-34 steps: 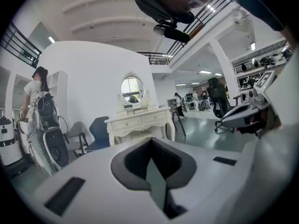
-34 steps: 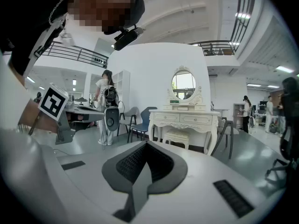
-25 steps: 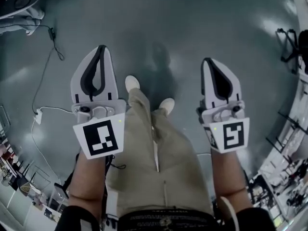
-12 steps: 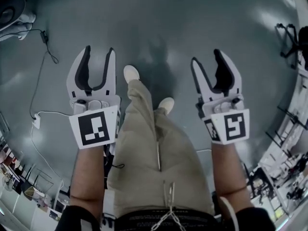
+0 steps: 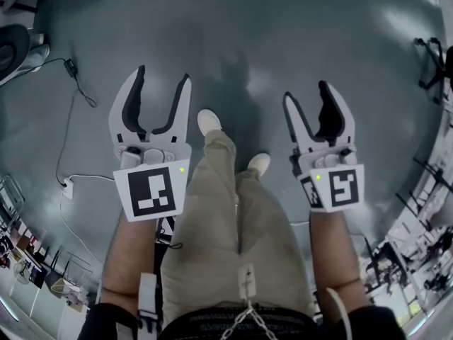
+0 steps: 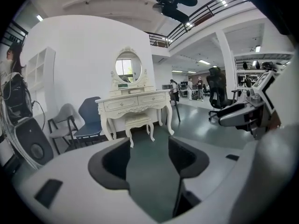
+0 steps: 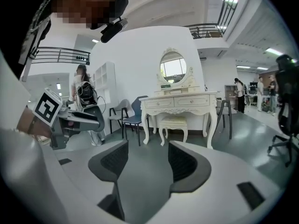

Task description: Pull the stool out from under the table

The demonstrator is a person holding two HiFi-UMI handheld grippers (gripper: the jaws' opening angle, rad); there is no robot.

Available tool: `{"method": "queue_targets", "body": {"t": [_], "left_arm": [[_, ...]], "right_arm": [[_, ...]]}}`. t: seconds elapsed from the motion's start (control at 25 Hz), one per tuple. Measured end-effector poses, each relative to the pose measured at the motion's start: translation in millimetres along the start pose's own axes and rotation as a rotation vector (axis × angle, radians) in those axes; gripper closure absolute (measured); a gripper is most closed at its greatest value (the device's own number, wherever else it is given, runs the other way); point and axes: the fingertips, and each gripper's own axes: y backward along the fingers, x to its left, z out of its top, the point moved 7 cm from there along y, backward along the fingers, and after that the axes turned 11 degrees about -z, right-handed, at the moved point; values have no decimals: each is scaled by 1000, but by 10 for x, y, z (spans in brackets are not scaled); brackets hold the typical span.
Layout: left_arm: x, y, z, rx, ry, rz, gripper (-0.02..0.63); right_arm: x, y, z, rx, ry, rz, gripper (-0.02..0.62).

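A cream carved stool (image 6: 138, 122) stands tucked under a cream dressing table (image 6: 134, 102) with an oval mirror, far ahead across the floor. The right gripper view shows the same stool (image 7: 173, 124) under the table (image 7: 180, 102). Both grippers hang over bare floor, well short of it. My left gripper (image 5: 161, 88) is open, its jaws having just been opening, with nothing between them. My right gripper (image 5: 306, 97) is open too, its jaws also just opened wider, and empty. In the gripper views the left gripper (image 6: 148, 158) and right gripper (image 7: 141, 162) frame only floor.
A blue chair (image 6: 88, 120) and a grey chair (image 6: 63, 125) stand left of the table. A black stool (image 7: 224, 113) is at its right. Cables (image 5: 71, 83) trail on the floor at left. Office chairs (image 6: 216, 90) and people stand in the far background.
Both grippers went from shut to open. The person has stepped forward, and the hands have sunk a little.
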Motion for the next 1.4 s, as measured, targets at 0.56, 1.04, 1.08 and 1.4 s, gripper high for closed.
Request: {"method": "queue_targets", "body": {"t": [0.56,1.04,1.08,1.4], "left_arm": [[571,-263,88,17,13,-31,360],[587,-674,260,42,23,-69,360],[583,-719,295,36,24,-65,360],[611,-1112,562,-15,41,-19,360]], "right_arm": [[-13,-403,461,-34,-29,-60,342],[-324,-784,347,18,-15,-61,328],[-359,-821,372,18,-15,-60,328],[-663,-1181,619,20,8,-7,327]]}}
